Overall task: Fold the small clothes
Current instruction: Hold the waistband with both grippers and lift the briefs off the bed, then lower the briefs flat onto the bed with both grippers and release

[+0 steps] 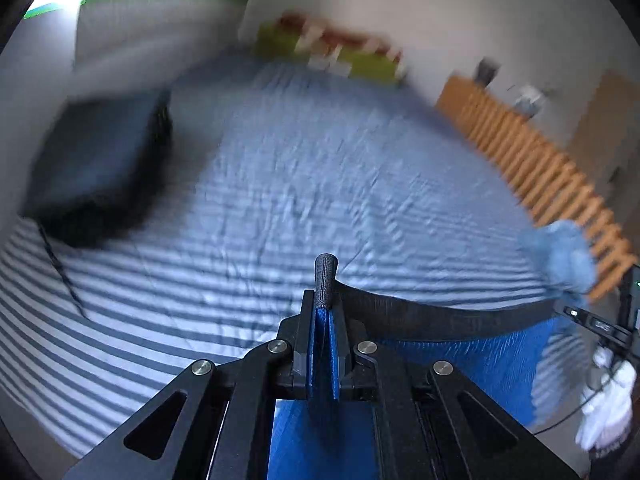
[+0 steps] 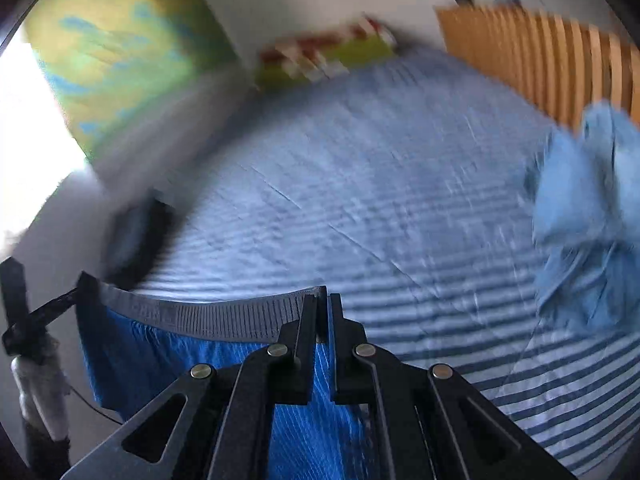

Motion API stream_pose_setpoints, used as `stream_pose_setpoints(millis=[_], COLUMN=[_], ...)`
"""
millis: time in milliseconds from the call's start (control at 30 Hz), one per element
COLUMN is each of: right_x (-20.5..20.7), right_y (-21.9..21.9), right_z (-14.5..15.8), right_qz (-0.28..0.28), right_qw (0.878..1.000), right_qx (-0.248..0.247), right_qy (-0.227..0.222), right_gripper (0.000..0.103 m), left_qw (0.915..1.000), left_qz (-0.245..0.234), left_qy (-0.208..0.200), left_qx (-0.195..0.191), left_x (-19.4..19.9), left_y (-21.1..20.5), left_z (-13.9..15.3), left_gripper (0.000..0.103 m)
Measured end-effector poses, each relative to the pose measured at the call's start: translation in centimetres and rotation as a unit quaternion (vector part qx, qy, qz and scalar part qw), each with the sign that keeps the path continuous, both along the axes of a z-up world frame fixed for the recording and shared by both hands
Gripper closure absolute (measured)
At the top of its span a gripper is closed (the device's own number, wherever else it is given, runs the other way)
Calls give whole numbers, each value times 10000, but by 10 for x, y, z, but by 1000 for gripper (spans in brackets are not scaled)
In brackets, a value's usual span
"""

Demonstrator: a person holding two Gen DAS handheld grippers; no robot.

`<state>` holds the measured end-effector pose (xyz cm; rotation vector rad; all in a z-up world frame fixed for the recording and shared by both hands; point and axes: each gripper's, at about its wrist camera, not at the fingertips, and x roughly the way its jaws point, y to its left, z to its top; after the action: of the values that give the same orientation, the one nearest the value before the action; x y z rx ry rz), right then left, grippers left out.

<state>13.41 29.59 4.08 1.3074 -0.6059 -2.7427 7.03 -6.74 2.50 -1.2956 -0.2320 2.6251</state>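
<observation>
Blue shorts (image 2: 152,364) held up by the waistband (image 2: 208,316) over the striped bed (image 1: 280,184), ready to lay flat.

Left gripper (image 1: 325,320) clamped on one waistband end, right gripper (image 2: 322,320) on the other; band taut, level, running left to right, legs hanging. Next, probably: lower evenly, keep tension. Light blue cloth (image 2: 588,216) far right.

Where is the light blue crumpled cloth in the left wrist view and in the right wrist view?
Left wrist view: light blue crumpled cloth at the right edge, before the wooden slats.
Right wrist view: it fills the right side, larger.
Shared landmark: the dark box on the striped bed's left.
</observation>
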Motion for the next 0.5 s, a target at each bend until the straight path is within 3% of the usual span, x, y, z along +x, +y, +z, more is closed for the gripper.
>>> stream_pose_setpoints(millis=[100, 267, 333, 400, 433, 500], right_x=[-31, -61, -69, -74, -74, -69], right_y=[9, 8, 8, 9, 12, 22], right_z=[-47, -60, -61, -67, -68, -65], right_qz=[-266, -292, -224, -141, -222, -407], right_qw=[9987, 9975, 9964, 9949, 9935, 9930], right_qx=[62, 378, 545, 619, 697, 615], right_qy=[-421, -529, -610, -785, -878, -925], right_gripper=[99, 99, 99, 95, 92, 78], left_qw=[9992, 9978, 9962, 9945, 9950, 9963], left_qz=[101, 158, 143, 276, 298, 253], left_qy=[-370, -444, -615, -709, -628, -443], left_qx=[-145, -464, -597, -722, -718, -689], left_x=[-34, -59, -69, -73, -70, -58], left_y=[18, 27, 24, 17, 13, 4], left_z=[-45, -64, -66, -62, -57, -44], left_gripper=[98, 96, 90, 65, 63, 63])
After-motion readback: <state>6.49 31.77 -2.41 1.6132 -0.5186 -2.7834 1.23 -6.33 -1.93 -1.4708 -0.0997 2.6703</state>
